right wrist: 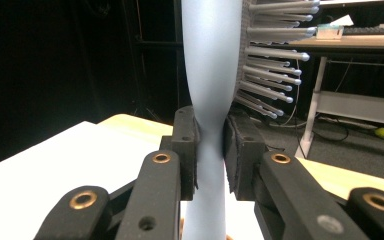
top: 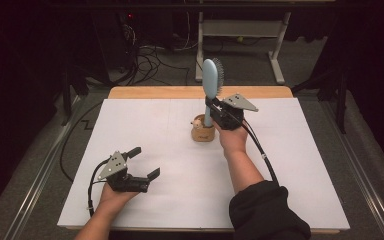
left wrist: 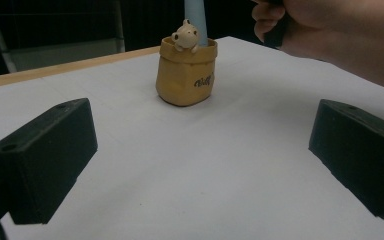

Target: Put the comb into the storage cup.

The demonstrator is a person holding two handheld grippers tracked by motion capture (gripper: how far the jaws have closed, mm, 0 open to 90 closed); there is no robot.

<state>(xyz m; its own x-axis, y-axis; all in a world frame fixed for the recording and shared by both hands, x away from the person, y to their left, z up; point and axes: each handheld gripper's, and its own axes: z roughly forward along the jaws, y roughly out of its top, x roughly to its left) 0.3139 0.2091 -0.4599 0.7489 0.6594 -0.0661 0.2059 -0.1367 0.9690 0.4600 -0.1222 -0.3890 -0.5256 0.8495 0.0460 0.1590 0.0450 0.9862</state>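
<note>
A light blue hairbrush stands upright, its handle down inside a small tan sack-shaped holder with a little animal figure on its rim. My right gripper is shut on the neck of the hairbrush, whose bristles point to the right in the right gripper view. My left gripper rests open near the table's front left, nothing between its jaws. In the left gripper view the holder stands ahead of the gripper with the blue handle rising out of it.
A white sheet covers the wooden table. Behind the table are desk legs and loose cables on the floor. The right forearm in a dark sleeve lies over the front right of the sheet.
</note>
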